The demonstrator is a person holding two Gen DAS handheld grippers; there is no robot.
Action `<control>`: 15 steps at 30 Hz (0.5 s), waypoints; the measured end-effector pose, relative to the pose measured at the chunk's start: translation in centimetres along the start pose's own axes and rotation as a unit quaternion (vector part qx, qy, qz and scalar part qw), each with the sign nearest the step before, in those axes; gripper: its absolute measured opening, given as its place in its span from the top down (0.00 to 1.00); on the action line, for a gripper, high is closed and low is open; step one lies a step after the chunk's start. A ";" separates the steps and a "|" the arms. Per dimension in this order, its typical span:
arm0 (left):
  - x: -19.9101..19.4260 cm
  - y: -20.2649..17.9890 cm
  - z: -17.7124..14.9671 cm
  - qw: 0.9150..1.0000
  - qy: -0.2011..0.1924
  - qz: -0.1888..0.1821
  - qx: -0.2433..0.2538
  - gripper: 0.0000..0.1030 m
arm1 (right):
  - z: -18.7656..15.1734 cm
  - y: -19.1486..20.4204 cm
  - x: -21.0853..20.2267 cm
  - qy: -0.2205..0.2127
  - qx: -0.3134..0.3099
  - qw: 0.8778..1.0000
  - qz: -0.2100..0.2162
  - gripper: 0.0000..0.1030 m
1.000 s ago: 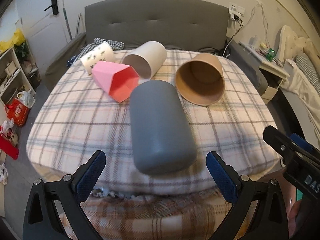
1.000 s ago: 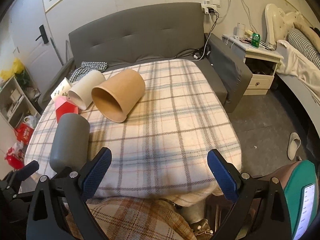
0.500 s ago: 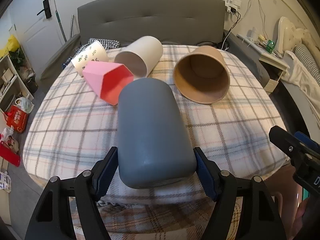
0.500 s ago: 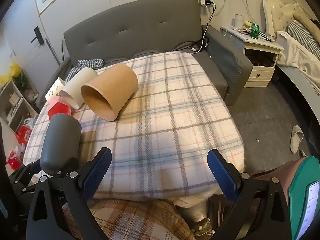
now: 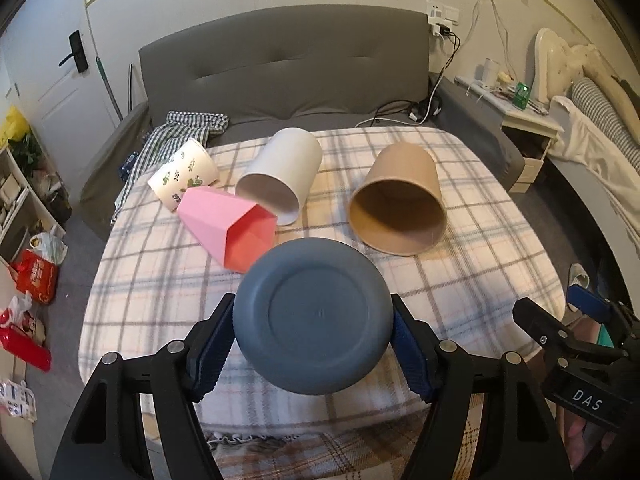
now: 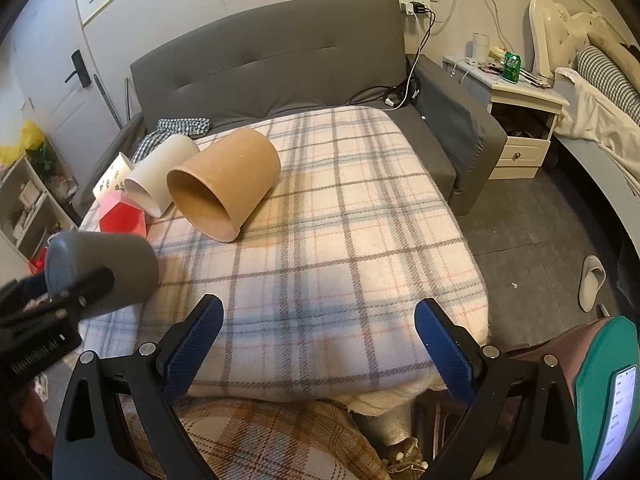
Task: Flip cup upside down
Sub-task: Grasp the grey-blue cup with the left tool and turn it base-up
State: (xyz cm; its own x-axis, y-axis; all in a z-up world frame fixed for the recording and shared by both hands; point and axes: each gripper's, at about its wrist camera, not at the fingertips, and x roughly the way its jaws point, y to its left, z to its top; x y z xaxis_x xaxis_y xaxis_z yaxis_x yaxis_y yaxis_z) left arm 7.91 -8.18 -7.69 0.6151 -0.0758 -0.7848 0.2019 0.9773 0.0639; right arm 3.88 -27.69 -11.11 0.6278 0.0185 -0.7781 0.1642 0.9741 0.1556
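**Grey cup clamped in the left gripper above the plaid blanket**

We see a soft plaid blanket [image 5: 460,280] carrying four cups lying on their sides: one kraft paper cup [image 5: 400,204], one smooth white cup [image 5: 282,174], one faceted pink cup [image 5: 224,224] and one leaf-printed cup [image 5: 184,172]. The fifth, a matte grey cup [image 5: 312,318], is clamped in the left gripper [image 5: 312,344] at the near edge. Only the left view shows its round base; the right view shows its side. The right gripper [image 6: 318,344] has its jaws wide apart on nothing.

We see a brown paper cup [image 5: 400,204], white cup [image 5: 282,174], pink cup [image 5: 224,226] and leaf-printed cup [image 5: 182,174] lying on the plaid blanket [image 6: 340,240].
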 end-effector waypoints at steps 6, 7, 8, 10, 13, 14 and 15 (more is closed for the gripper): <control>-0.1 0.3 0.6 1.000 -0.001 -0.008 -0.001 0.29 | -0.1 -0.1 0.1 0.001 0.004 1.000 0.002 0.06; -0.1 0.3 0.7 1.000 -0.002 -0.010 -0.001 0.29 | -0.1 -0.1 0.1 0.001 0.004 1.000 0.002 0.06; -0.1 0.2 0.9 1.000 -0.004 -0.014 -0.002 0.29 | -0.1 -0.1 0.1 0.001 0.004 1.000 0.002 0.06; -0.2 0.1 1.3 1.000 -0.007 -0.019 -0.005 0.29 | -0.1 -0.2 0.1 0.001 0.005 1.000 0.002 0.06; -0.1 -0.2 1.9 1.000 -0.014 -0.026 -0.011 0.29 | 0.0 -0.2 0.1 0.002 0.005 1.000 0.003 0.06; 0.1 -0.2 2.2 0.999 -0.016 -0.029 -0.015 0.29 | 0.0 -0.2 0.1 0.002 0.005 1.000 0.003 0.06; 0.2 -0.2 2.4 0.999 -0.017 -0.032 -0.020 0.29 | 0.0 -0.1 0.0 0.002 0.005 1.000 0.003 0.06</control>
State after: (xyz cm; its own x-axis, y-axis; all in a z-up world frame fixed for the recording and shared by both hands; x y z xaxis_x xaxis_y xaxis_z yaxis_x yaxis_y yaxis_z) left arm 9.84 -8.91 -6.39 0.6278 -0.1442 -0.7649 0.2119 0.9772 -0.0102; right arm 3.87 -27.82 -11.18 0.6262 0.0252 -0.7793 0.1674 0.9718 0.1660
